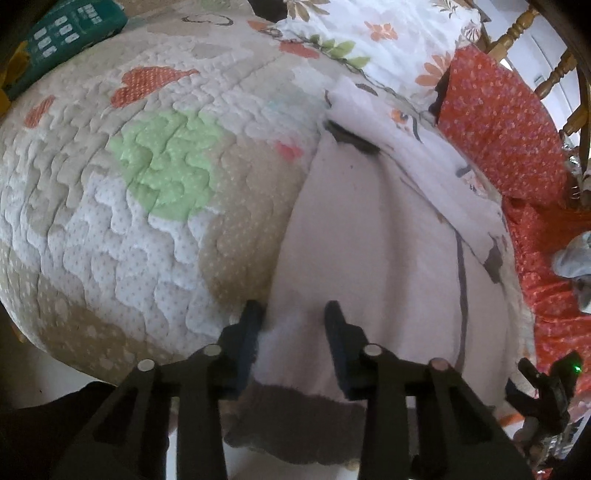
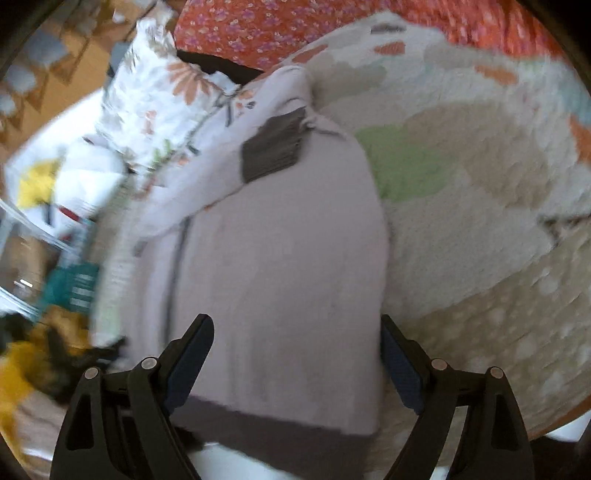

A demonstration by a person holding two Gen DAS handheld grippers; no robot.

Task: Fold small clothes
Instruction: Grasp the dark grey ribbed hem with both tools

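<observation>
A small pale pink garment point(image 1: 373, 258) with grey-brown cuffs and hem lies on a quilted patchwork cover point(image 1: 147, 184). Its grey hem hangs at the near edge. My left gripper point(image 1: 293, 308) is partly open, its fingers straddling the garment's left edge close to the hem, not clamped. In the right wrist view the same garment point(image 2: 280, 258) lies lengthwise with a grey cuff point(image 2: 275, 147) folded on top. My right gripper point(image 2: 297, 325) is wide open, with its fingers on either side of the garment near the hem. This view is motion-blurred.
A floral white cloth point(image 1: 369, 40) and an orange flowered fabric point(image 1: 506, 122) lie beyond the garment. A teal item point(image 1: 66, 33) sits far left. A wooden chair point(image 1: 554, 70) stands at the back right. Yellow and teal things point(image 2: 40, 332) lie to the left in the right wrist view.
</observation>
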